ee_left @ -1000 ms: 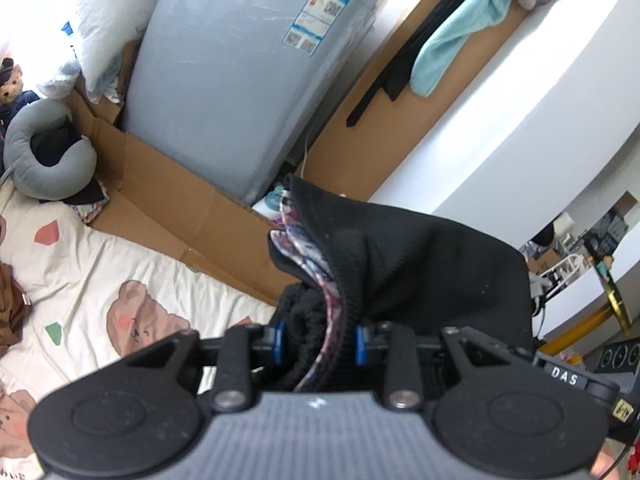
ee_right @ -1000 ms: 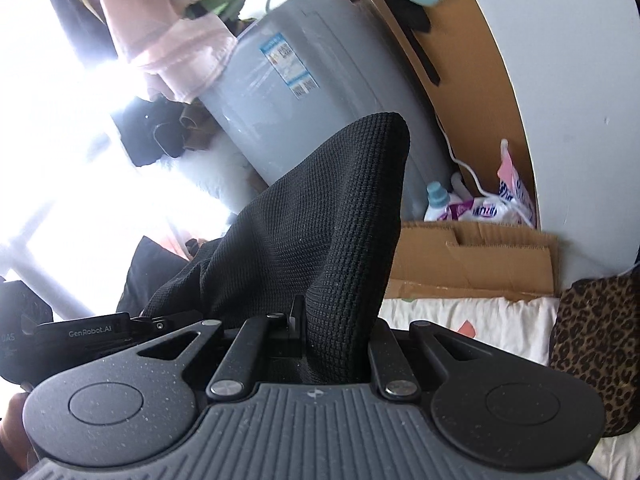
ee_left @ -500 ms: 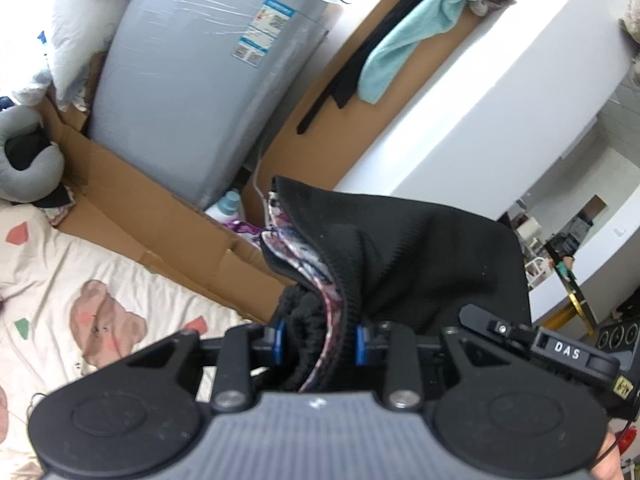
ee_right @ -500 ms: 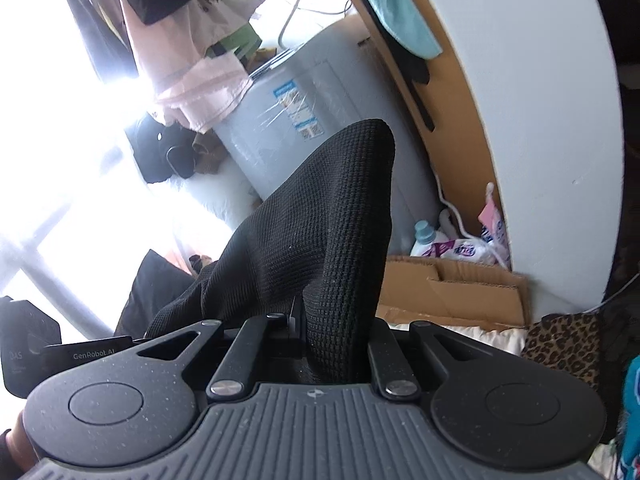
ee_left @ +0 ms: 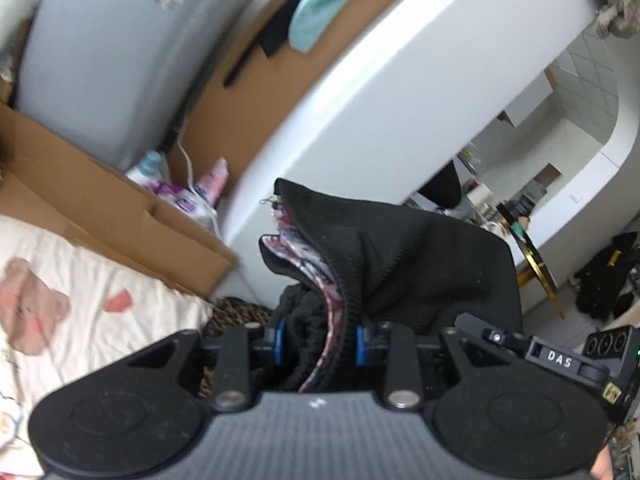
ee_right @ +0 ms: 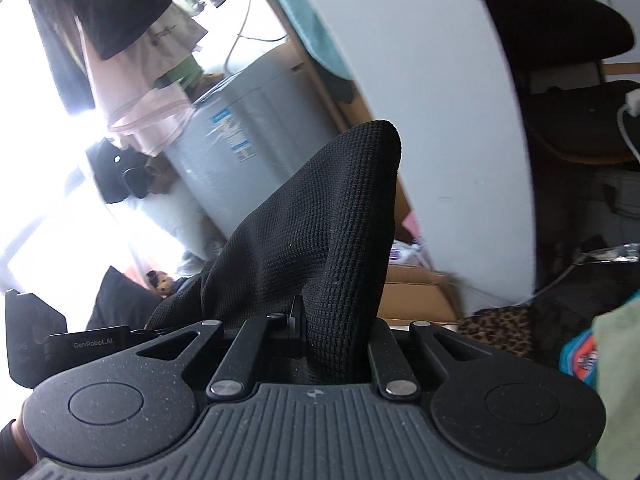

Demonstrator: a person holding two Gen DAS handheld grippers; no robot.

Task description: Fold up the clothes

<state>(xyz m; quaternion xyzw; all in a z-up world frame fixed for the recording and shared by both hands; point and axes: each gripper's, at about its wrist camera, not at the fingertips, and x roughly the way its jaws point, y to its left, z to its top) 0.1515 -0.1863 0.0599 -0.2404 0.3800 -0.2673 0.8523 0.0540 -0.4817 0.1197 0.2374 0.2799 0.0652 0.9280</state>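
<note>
- Between the blue-padded fingers of the left gripper (ee_left: 319,346), a bunched edge of the black knit garment (ee_left: 420,264) is pinched; its patterned pink-and-white lining (ee_left: 304,256) is exposed along the fold.
- From that grip the cloth is seen rising forward to a peak and spreading to the right, above the bedding and clear of it.
- At the right gripper (ee_right: 336,344), another part of the same black knit garment (ee_right: 320,232) is clamped between narrowly set fingers, and a tall fold is stood up in front of the camera.
- Part of the other gripper's housing is glimpsed at the far edge of each wrist view, so both tools are held close together on one piece of cloth.
- Below the left gripper, a cream bedsheet (ee_left: 80,272) printed with bears is spread, bordered by a cardboard box (ee_left: 120,208).
- Behind the box, a grey washing machine (ee_left: 112,60) is stood against a brown board, over which a teal towel (ee_left: 332,4) is draped.
- A leopard-print cloth (ee_right: 500,332) is laid at the lower right of the right wrist view.
- Motion blur is present in the left wrist view, so finer detail there cannot be told.
</note>
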